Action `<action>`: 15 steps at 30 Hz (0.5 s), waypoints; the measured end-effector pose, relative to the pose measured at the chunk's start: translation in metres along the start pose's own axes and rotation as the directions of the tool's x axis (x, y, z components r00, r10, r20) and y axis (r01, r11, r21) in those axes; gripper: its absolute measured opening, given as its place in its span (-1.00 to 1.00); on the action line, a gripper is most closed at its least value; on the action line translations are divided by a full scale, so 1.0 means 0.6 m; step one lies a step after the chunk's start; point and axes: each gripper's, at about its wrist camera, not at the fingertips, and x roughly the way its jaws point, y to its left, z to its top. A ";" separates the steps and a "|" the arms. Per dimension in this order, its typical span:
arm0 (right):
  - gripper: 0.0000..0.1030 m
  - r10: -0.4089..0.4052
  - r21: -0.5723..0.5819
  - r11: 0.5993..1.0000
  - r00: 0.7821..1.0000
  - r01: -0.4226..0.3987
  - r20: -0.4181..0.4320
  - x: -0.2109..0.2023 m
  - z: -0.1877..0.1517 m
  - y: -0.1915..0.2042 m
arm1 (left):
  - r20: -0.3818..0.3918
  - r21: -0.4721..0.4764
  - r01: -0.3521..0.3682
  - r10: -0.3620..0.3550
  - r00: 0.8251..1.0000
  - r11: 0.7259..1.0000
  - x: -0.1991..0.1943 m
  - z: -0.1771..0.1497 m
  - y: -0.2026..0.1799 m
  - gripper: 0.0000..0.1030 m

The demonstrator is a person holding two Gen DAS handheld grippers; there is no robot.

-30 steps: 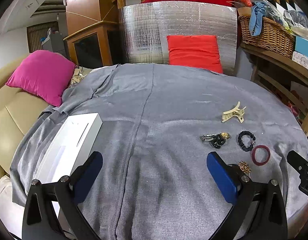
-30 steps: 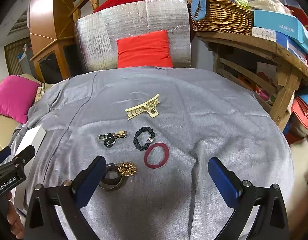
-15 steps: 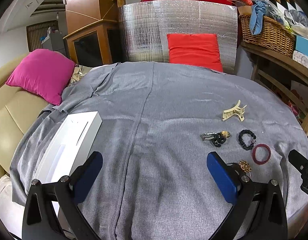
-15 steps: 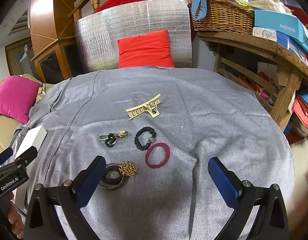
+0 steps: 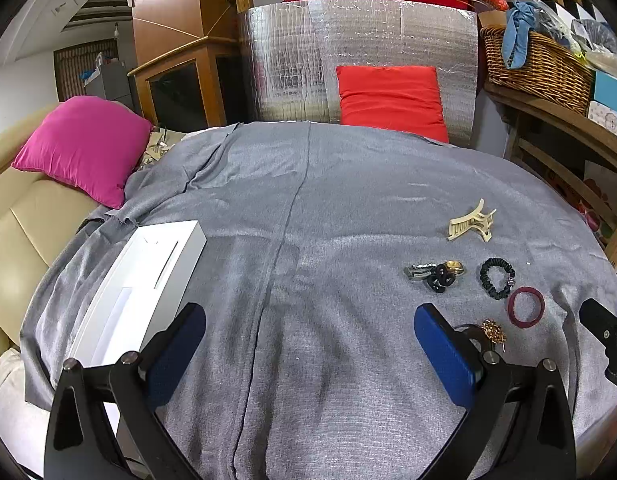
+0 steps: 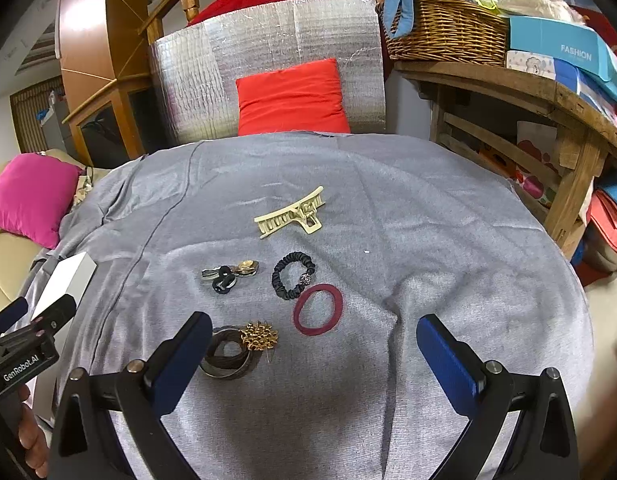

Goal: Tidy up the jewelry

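Several accessories lie on the grey cloth (image 6: 448, 248): a cream claw clip (image 6: 292, 216) (image 5: 470, 224), a small metal and black piece (image 6: 228, 274) (image 5: 434, 274), a black scrunchie (image 6: 293, 276) (image 5: 497, 278), a maroon hair band (image 6: 318, 310) (image 5: 526, 307) and a dark band with a gold ornament (image 6: 240, 346) (image 5: 493, 330). A white box (image 5: 136, 288) lies at the left. My left gripper (image 5: 308, 344) is open and empty, between the box and the accessories. My right gripper (image 6: 314, 354) is open and empty, just short of the bands.
A pink cushion (image 5: 84, 148) lies on a beige sofa (image 5: 32, 220) at the left. A red cushion (image 5: 390, 100) leans on a silver foil panel (image 5: 292, 60) at the back. A wooden shelf (image 6: 508, 88) with a wicker basket (image 6: 444, 32) stands at the right.
Both views have shifted very slightly; nothing on the cloth has moved and both grippers stay open.
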 end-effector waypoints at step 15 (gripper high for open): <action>1.00 0.002 0.001 1.000 1.000 -0.002 0.000 0.000 0.000 0.000 | 0.000 0.006 -0.005 0.005 1.000 1.000 -0.001 0.000 0.000 1.00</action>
